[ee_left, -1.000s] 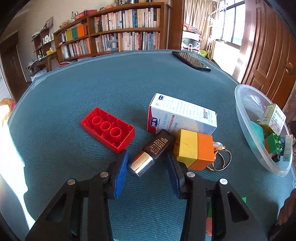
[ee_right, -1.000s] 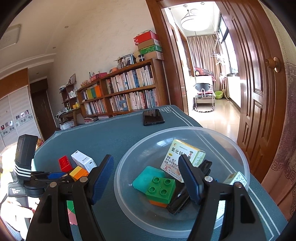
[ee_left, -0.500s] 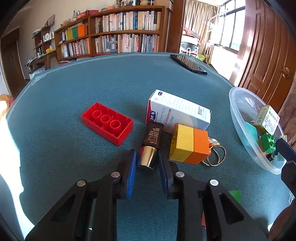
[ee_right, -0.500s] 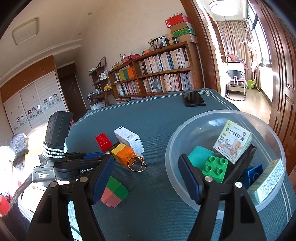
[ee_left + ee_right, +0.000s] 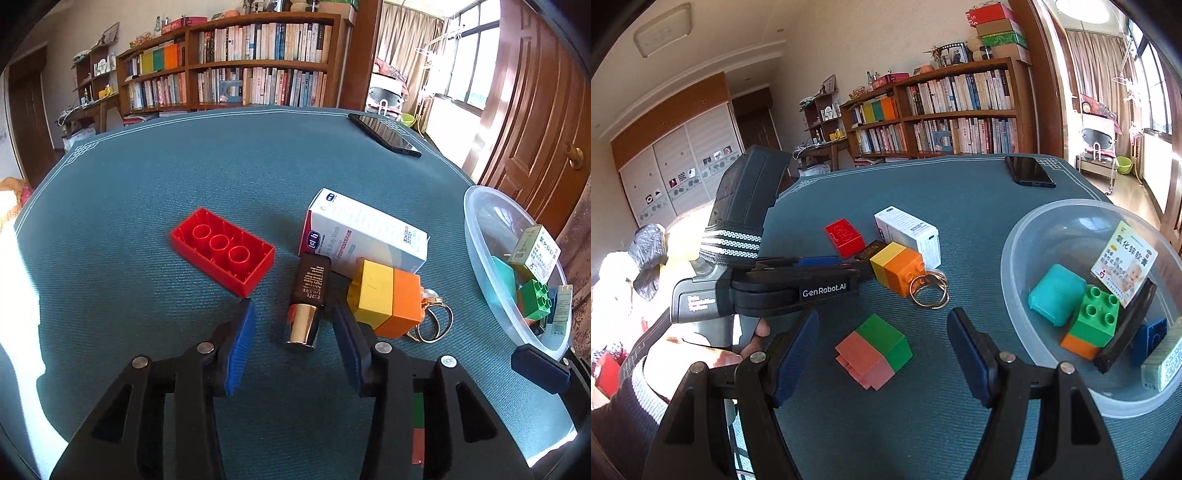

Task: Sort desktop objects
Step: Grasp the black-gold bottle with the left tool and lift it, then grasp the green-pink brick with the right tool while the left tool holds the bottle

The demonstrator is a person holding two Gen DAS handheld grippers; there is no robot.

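A dark cosmetic bottle with a gold cap lies on the blue-green tablecloth between the jaws of my left gripper. The jaws are opening and the pads stand clear of the bottle on both sides. Around it lie a red brick, a white box, a yellow-orange block and gold rings. My right gripper is open, just in front of a pink-green block, with nothing held. The clear bowl at the right holds several blocks and small boxes.
A black phone lies at the table's far right edge. The bowl stands near the right edge, by a wooden door. In the right wrist view, a person's hand holds the left gripper's body. Bookshelves stand behind the table.
The left jaws closed onto the bottle's cap, turning it straight, and have since spread apart again. The right gripper has swung left from over the bowl to the pink-green block.
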